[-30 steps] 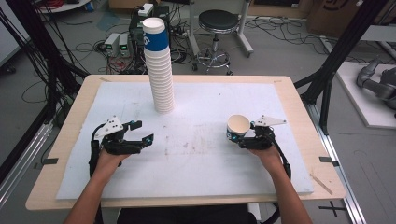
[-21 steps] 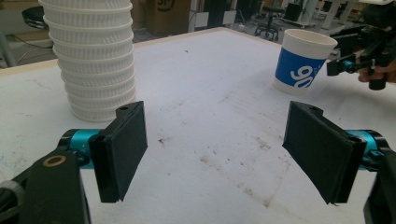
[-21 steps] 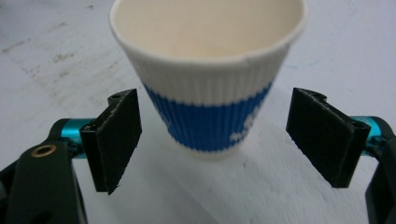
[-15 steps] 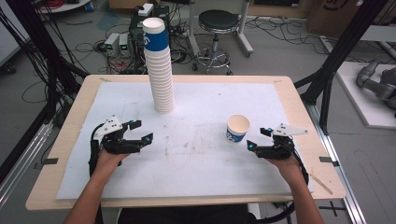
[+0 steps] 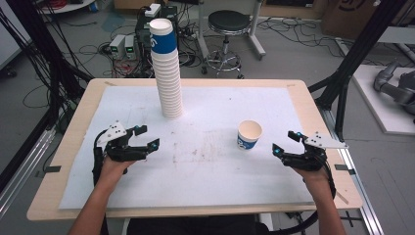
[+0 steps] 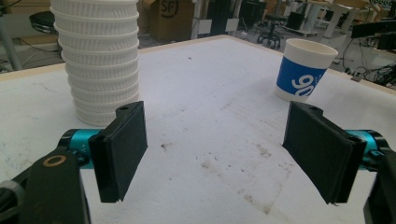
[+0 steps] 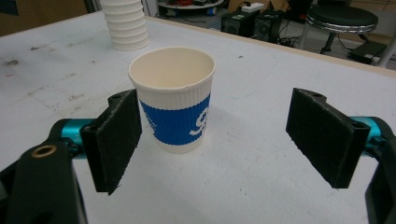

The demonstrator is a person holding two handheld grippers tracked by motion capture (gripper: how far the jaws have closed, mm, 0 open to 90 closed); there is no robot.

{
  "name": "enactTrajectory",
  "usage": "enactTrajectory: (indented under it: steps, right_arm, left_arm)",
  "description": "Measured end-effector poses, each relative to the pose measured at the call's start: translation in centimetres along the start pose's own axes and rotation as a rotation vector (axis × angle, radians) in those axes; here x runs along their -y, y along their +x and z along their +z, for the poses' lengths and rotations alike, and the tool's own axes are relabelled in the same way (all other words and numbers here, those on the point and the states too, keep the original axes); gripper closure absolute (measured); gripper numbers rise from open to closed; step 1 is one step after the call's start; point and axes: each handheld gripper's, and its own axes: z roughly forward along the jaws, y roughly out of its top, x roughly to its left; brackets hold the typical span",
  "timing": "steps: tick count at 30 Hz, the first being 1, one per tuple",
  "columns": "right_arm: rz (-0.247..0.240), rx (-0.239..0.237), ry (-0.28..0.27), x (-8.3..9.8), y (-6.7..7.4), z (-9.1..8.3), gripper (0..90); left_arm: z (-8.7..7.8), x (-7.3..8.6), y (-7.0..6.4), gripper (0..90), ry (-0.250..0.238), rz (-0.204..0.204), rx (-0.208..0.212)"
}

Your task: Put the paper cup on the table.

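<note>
1 paper cup point(image 5: 249, 134) stands alone on the white sheet of the bench point(image 5: 205, 196), right of centre, well apart from the tall stack of cups point(image 5: 166, 73) at the rear left. Judged from this layout, the cup is already set down on its own spot and released; what is left appears to be separating further cups from the stack. The cup stands upright on its base: its long axis is vertical and its open mouth points up, with the blue band low on the wall. The right gripper point(image 5: 286, 144) rests near the cup, jaws spread and touching nothing. The left gripper point(image 5: 147, 138) rests on the bench, jaws apart and empty.
</note>
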Motion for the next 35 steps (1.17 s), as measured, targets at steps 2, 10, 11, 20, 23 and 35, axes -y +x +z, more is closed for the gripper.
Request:
enactTrajectory:
  steps: [2, 10, 11, 20, 23, 35]
  right_arm:
    - [-0.001, 0.002, -0.001, 0.00, 0.04, -0.07, 18.5]
    - [-0.008, 0.008, 0.003, -0.10, 0.20, -0.14, 18.7]
    - [-0.011, 0.011, 0.005, -0.10, 0.27, -0.16, 18.7]
    - [-0.023, 0.009, 0.013, -0.17, 0.73, -0.21, 18.8]
    - [-0.025, 0.006, 0.020, -0.06, 0.73, -0.12, 18.8]
    - [-0.016, 0.004, 0.020, 0.16, 0.47, -0.05, 18.8]
  left_arm:
    - [0.02, -0.02, -0.10, 21.4, 0.000, 0.005, 0.004]
    - [-0.16, -0.10, -0.20, 21.4, -0.011, 0.011, 0.011]
    - [-0.16, -0.10, -0.20, 21.4, -0.011, 0.011, 0.011]
    - [-0.30, -0.25, -0.29, 21.4, -0.022, 0.018, 0.018]
    - [-0.26, -0.23, -0.27, 21.4, -0.021, 0.018, 0.016]
    - [0.02, -0.08, -0.12, 21.4, -0.010, 0.014, 0.007]
